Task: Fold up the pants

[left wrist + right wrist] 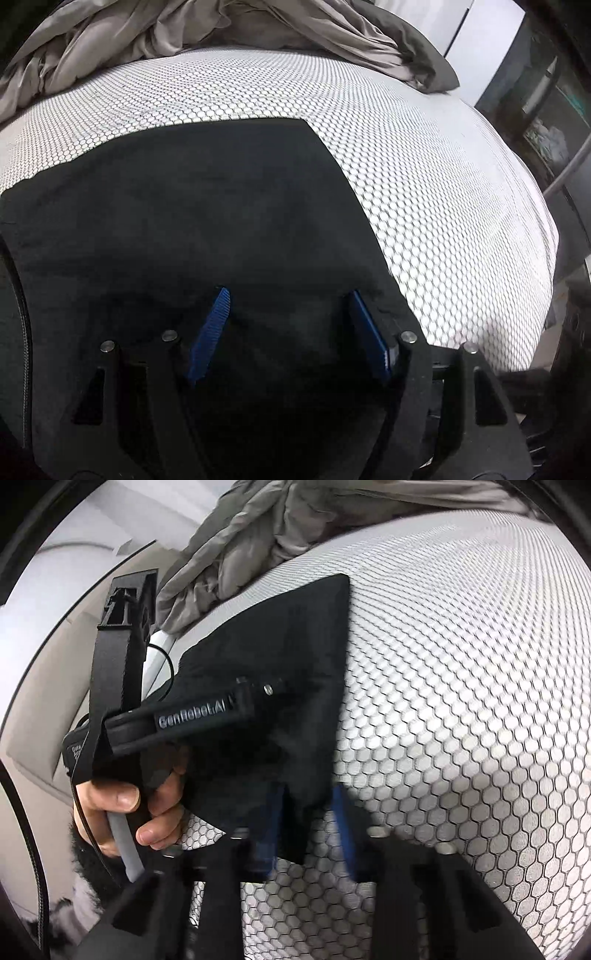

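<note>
Black fabric pants (192, 206) lie spread flat on a white bed cover printed with a dark honeycomb pattern (424, 177), a crumpled grey-beige duvet (122, 40) bunched at its far edge. The left gripper (290, 299) hovers over the pants, its blue-padded jaws apart and empty. The right gripper (308, 805) pinches a pants corner between its blue pads (341, 812), beside the person's left hand (122, 808).

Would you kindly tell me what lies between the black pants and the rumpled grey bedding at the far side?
Only bare honeycomb-patterned sheet separates the black pants from the grey bedding; the left wrist view shows this.
</note>
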`<state>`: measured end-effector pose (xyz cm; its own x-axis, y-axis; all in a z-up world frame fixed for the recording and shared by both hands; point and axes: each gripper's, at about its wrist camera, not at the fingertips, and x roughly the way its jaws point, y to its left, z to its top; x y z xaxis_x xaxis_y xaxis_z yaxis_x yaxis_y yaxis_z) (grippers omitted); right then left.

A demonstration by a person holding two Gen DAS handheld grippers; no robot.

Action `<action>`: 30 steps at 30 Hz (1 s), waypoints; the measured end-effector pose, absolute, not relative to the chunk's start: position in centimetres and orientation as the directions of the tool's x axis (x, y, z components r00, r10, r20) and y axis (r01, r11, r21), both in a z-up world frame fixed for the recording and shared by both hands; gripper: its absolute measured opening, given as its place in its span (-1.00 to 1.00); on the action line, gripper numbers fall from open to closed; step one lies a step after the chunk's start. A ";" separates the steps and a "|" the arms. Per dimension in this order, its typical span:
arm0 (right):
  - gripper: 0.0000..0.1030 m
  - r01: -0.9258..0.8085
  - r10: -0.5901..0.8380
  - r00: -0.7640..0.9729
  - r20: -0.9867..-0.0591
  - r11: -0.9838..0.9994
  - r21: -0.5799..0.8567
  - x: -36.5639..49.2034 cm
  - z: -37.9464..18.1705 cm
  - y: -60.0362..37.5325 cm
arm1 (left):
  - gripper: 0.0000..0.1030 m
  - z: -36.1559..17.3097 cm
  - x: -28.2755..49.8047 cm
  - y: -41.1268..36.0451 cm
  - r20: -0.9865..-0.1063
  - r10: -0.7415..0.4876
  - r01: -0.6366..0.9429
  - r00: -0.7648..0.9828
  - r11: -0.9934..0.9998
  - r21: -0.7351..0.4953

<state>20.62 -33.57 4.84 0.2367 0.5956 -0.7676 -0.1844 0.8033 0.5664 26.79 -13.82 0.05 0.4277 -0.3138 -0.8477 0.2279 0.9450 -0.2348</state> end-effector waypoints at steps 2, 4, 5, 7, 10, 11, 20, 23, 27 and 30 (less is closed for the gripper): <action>-0.84 -0.212 0.602 0.226 -0.765 0.797 0.565 20.5 5.0 -33.7 | 0.26 0.0 26.9 -13.7 -0.846 -0.316 0.207 0.430 0.946 -0.249; -0.94 -0.255 0.621 0.193 -0.759 0.779 0.573 19.4 5.2 -33.8 | 0.26 0.2 27.1 -13.4 -0.841 -0.318 0.183 0.438 0.947 -0.263; -0.95 -0.278 0.630 0.177 -0.756 0.769 0.576 19.1 5.3 -33.5 | 0.26 0.3 27.0 -13.3 -0.840 -0.319 0.180 0.440 0.947 -0.265; -0.95 -0.337 0.599 0.173 -0.782 0.782 0.524 18.2 5.7 -33.0 | 0.26 0.8 27.2 -12.9 -0.838 -0.329 0.179 0.436 0.944 -0.278; -0.79 -0.314 0.605 0.189 -0.773 0.783 0.536 18.0 6.3 -34.0 | 0.26 2.0 27.3 -13.4 -0.827 -0.336 0.208 0.451 0.941 -0.268; -0.74 -0.300 0.611 0.198 -0.766 0.782 0.547 18.1 6.6 -34.5 | 0.26 2.5 27.0 -13.5 -0.815 -0.353 0.234 0.460 0.933 -0.272; -0.79 -0.214 0.608 0.214 -0.765 0.793 0.570 20.5 4.9 -33.6 | 0.26 0.7 26.8 -15.2 -0.837 -0.313 0.252 0.448 0.943 -0.218; -0.94 -0.284 0.656 0.165 -0.737 0.747 0.602 19.4 5.7 -33.2 | 0.26 0.7 26.6 -14.7 -0.832 -0.318 0.238 0.454 0.944 -0.231; -0.93 -0.296 0.654 0.103 -0.749 0.739 0.605 18.6 5.9 -33.2 | 0.26 0.6 26.2 -13.9 -0.829 -0.317 0.229 0.460 0.945 -0.234; -0.86 -0.313 0.639 0.056 -0.767 0.741 0.594 17.5 6.5 -34.4 | 0.26 0.9 26.1 -13.2 -0.826 -0.333 0.232 0.454 0.940 -0.252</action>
